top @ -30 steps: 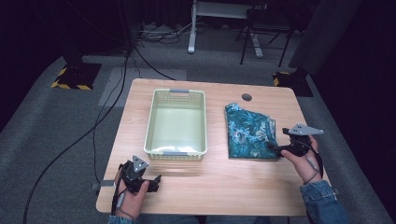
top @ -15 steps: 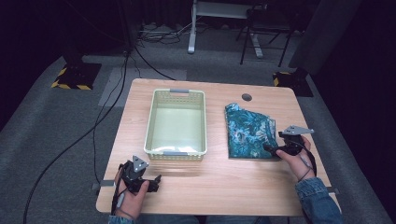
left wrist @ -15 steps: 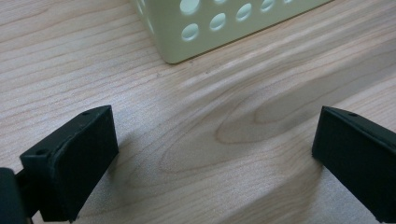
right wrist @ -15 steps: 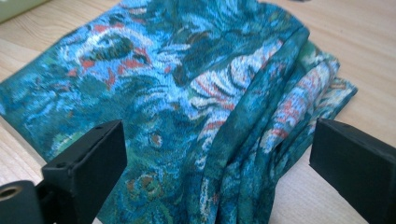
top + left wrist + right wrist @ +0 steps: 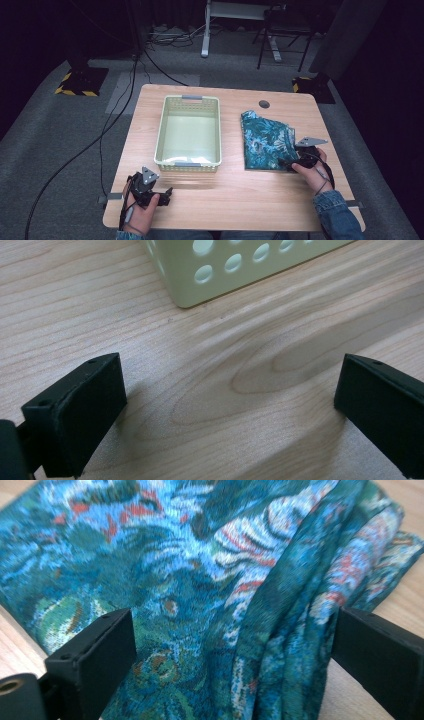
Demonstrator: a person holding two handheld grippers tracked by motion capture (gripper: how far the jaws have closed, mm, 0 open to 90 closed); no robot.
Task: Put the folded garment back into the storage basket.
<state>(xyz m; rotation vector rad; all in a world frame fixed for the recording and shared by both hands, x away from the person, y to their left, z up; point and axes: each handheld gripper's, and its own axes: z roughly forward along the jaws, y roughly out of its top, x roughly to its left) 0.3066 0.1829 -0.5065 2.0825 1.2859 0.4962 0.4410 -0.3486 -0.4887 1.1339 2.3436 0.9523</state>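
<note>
The right gripper (image 5: 289,163) stands wide open, its jaws on both sides of the folded edge of the blue-green patterned cloth (image 5: 266,141), holding nothing. The left gripper (image 5: 167,191) is also wide open over bare worktop (image 5: 235,192), near the corner of the pale green basket (image 5: 189,134).

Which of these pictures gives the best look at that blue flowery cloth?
The right gripper view: the cloth lies close up between the open jaws, its pattern and folded layers plain. The high view shows it whole but small, lying beside the basket on the table.
</note>
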